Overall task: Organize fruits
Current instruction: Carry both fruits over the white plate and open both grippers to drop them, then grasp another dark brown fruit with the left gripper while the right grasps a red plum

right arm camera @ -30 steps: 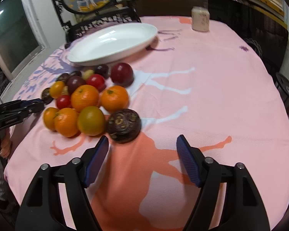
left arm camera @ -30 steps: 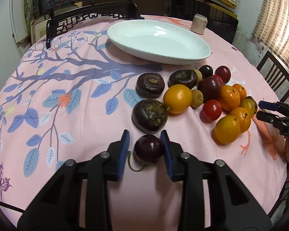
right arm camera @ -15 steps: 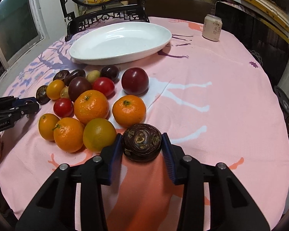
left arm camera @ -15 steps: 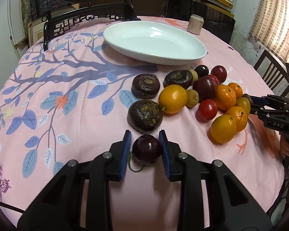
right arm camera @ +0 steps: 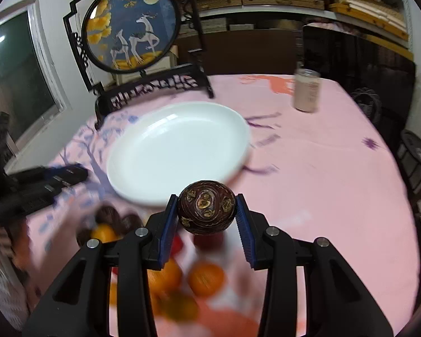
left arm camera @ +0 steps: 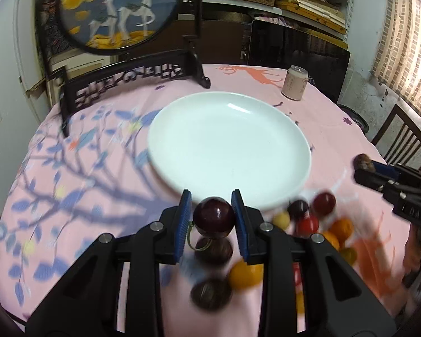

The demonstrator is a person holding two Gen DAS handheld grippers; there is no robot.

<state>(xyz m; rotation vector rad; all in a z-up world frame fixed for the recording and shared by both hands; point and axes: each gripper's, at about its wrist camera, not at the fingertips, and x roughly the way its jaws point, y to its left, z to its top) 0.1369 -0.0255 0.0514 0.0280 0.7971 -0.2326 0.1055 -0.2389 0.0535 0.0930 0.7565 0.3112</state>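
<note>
**Pink table, one fruit in each gripper**

Pink cloth printed with blue branches and orange deer covers the round table (left arm camera: 103, 185), with shelves of stacked boards behind it.

Clamped between the blue pads of the left gripper (left arm camera: 212, 215) is a smooth dark red plum (left arm camera: 214, 216) with a thin green stalk curling below it; the fingers are nearly together, pressing on both its sides, and it hangs clear of the cloth at the near rim of the white plate (left arm camera: 230, 143). The right gripper (right arm camera: 206, 214) has its fingers drawn in on a dark brown patterned fruit (right arm camera: 206, 211), round and marked with pale patches, likewise held off the table in front of the near rim of the plate.

Below and beside the grippers lies the fruit pile (left arm camera: 317, 224), blurred: oranges, small red ones, dark brown ones, a yellow one. The plate is bare. Beyond it stands a round deer screen (right arm camera: 130, 28) on a black carved stand, and off to the right a pale drink can (right arm camera: 306, 90) stands upright on the cloth. A dark wooden chair (left arm camera: 404, 137) stands at the table's right edge.
</note>
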